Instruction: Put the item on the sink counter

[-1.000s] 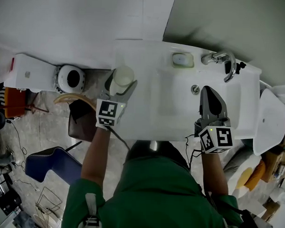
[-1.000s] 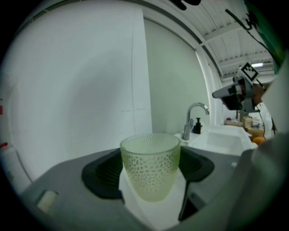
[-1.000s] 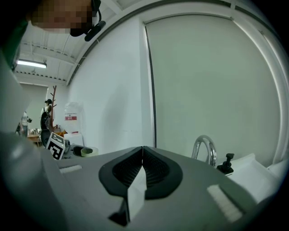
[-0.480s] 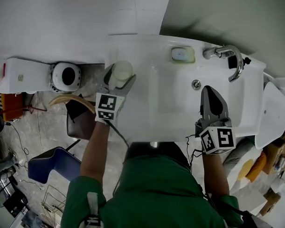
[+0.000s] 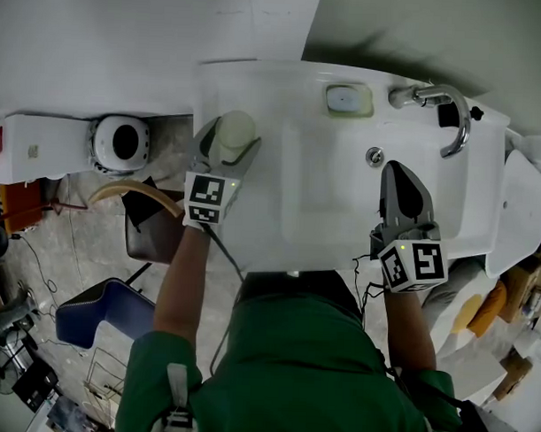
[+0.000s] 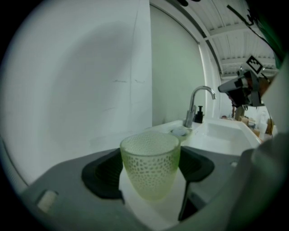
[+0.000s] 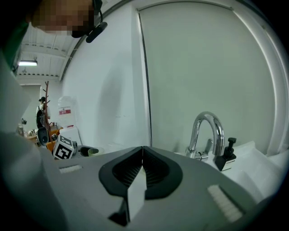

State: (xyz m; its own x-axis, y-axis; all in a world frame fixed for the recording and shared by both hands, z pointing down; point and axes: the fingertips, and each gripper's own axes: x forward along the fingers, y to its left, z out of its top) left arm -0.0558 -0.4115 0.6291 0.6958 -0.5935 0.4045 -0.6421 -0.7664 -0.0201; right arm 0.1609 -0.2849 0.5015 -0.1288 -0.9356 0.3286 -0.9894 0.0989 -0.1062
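Observation:
A pale green, dimpled plastic cup [image 6: 150, 169] stands upright between the jaws of my left gripper [image 6: 149, 173], which is shut on it. In the head view the cup [image 5: 232, 137] hangs over the left end of the white sink counter [image 5: 257, 91], held by the left gripper [image 5: 225, 156]. My right gripper [image 5: 404, 191] is shut with nothing in it, poised above the sink basin [image 5: 342, 195]. In the right gripper view its jaws [image 7: 142, 169] meet flat, pointing toward the chrome tap [image 7: 205, 133].
A soap dish [image 5: 348, 100] sits at the counter's back edge, left of the chrome tap [image 5: 438, 106]. The drain [image 5: 374, 156] lies near the right gripper. A white toilet tank [image 5: 52, 139] and a round bin [image 5: 122, 142] stand left of the sink. A wall runs behind.
The left gripper with the cup has shifted slightly up and over the counter's left end. The right gripper has stayed in place.

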